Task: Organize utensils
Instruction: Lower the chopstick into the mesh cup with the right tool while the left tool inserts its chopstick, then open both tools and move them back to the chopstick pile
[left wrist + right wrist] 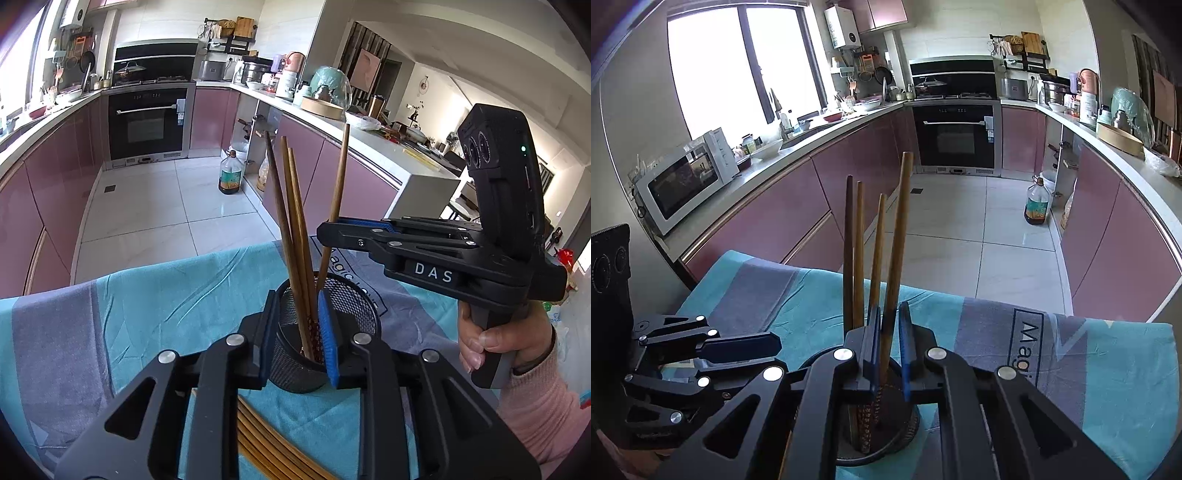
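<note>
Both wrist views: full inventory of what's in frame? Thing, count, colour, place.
chopsticks in cup: three, brown, upright in the cup, between the left pads
held chopstick: one, brown, lower end in the cup
loose chopsticks: several, lighter brown, on the cloth under the left gripper
mesh cup: one, black, on the cloth
cloth: one, teal and grey, covers the table
oil bottle: one, dark, on the floor
oven: one, black, built in
microwave: one, white, on the counter
left gripper: black, blue pads, open
right gripper: black, shut on the held chopstick
hand: one, on the right gripper's handle
sleeve: pink
</note>
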Demonstrator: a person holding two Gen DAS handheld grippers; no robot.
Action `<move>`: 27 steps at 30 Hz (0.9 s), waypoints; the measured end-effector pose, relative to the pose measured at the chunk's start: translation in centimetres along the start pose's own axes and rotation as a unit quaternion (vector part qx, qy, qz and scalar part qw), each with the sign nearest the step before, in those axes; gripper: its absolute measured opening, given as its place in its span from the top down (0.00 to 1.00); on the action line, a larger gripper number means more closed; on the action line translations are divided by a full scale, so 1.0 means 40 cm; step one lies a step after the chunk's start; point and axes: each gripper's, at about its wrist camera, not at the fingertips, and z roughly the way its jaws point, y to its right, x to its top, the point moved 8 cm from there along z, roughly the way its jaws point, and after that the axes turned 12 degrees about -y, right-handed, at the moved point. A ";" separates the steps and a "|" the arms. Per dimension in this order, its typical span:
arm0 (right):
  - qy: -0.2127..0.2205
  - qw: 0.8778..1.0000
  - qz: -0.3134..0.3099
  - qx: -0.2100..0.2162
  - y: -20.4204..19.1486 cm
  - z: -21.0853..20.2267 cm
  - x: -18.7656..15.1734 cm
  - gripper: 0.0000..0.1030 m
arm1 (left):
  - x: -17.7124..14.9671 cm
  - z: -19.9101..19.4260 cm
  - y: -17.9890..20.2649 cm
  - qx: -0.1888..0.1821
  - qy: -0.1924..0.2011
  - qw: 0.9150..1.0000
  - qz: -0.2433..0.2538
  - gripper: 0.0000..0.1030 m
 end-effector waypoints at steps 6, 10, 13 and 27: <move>0.011 1.000 -0.004 -0.001 0.001 -0.011 -0.011 0.92 | -0.013 0.003 -0.019 0.009 0.003 1.000 -0.009 0.73; 0.018 1.000 0.000 -0.004 0.003 -0.023 -0.018 0.78 | -0.039 -0.005 -0.040 0.022 0.010 1.000 -0.013 0.69; 0.017 1.000 0.004 -0.004 0.010 -0.022 -0.023 0.78 | -0.059 -0.011 -0.057 0.023 0.012 0.999 -0.021 0.67; 0.060 0.993 -0.072 0.076 -0.119 -0.143 -0.180 0.61 | -0.229 -0.011 -0.125 0.053 -0.014 0.998 -0.043 0.62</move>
